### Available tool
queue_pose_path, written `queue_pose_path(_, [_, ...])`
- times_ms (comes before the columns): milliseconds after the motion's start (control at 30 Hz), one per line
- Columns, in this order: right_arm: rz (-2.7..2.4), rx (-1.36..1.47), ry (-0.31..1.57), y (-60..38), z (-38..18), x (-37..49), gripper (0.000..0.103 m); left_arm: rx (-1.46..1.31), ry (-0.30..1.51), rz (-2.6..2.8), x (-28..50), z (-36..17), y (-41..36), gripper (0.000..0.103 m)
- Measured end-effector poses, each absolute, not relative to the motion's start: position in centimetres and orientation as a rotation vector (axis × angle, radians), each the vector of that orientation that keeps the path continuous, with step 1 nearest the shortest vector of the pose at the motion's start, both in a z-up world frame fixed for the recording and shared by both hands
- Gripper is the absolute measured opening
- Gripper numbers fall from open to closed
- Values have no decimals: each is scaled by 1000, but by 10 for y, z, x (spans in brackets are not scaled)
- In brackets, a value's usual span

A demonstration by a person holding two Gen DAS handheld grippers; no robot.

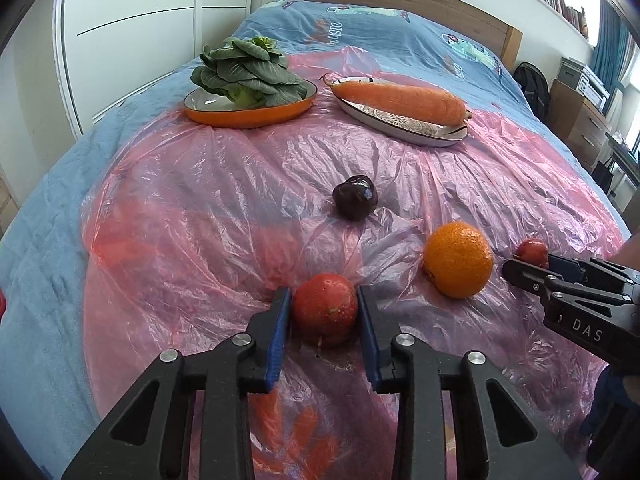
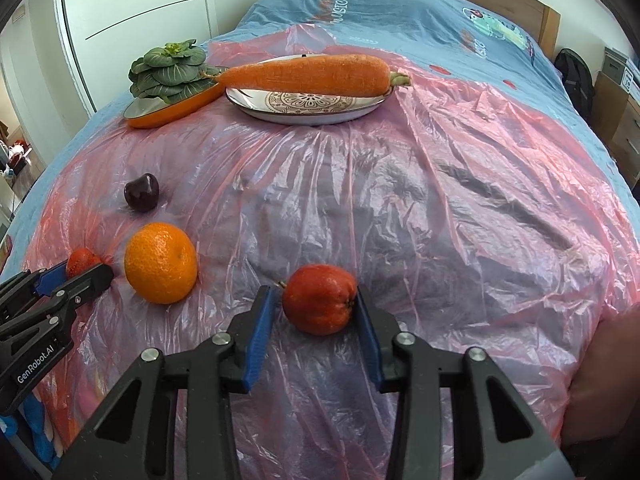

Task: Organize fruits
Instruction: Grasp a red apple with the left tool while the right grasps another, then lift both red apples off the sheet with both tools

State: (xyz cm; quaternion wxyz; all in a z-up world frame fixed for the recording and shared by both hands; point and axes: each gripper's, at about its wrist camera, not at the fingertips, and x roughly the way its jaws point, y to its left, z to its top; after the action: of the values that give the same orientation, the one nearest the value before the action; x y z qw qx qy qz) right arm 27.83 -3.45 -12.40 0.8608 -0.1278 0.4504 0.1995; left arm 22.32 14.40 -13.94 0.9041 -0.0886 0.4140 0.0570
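The left gripper [image 1: 323,312] pinches a red fruit [image 1: 325,309] on the pink plastic sheet [image 1: 224,184]; the right gripper [image 2: 316,312] brackets another red fruit [image 2: 319,298], its left pad not touching. Squeeze gently and lift straight.

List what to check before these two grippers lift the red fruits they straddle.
1. Left gripper shut on the left red fruit: ok, both fingers touch it.
2. Right gripper shut on the right red fruit: not ok, a gap shows beside one finger.
3. Orange clear of both grippers: ok.
4. Empty dish in view: not ok; the orange dish holds greens, the patterned plate a carrot.
5. Plastic sheet free of the fingers: cannot tell.
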Motion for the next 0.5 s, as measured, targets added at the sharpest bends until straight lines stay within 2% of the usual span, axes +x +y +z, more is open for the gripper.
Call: queue_pose_path(500, [351,-282,949,-27,-126,276,67,-227,813,65,219,-139,149,27])
